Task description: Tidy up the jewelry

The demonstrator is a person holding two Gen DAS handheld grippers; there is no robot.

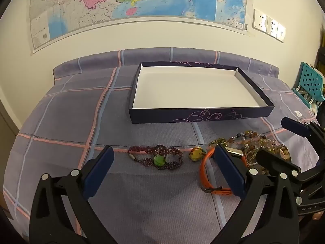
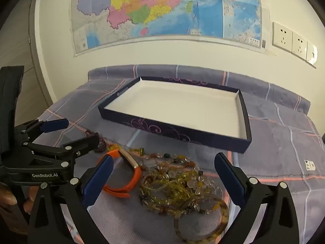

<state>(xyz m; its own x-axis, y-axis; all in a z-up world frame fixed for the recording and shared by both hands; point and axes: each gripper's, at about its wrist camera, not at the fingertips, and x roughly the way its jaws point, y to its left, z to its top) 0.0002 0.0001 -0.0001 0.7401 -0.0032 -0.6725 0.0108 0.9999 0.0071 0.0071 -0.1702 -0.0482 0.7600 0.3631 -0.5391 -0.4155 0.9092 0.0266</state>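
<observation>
Jewelry lies on a plaid bedspread before an empty dark purple tray with a white inside. My left gripper is open above a purple bead necklace with a green stone. A yellow pendant and an orange watch lie to its right. My right gripper is open over a pile of amber and clear bead strands, with a tortoiseshell bangle at its near edge. Neither gripper holds anything.
The bedspread ends at a rolled edge against the wall. A map and wall sockets are on the wall. A teal perforated chair stands to the right of the bed.
</observation>
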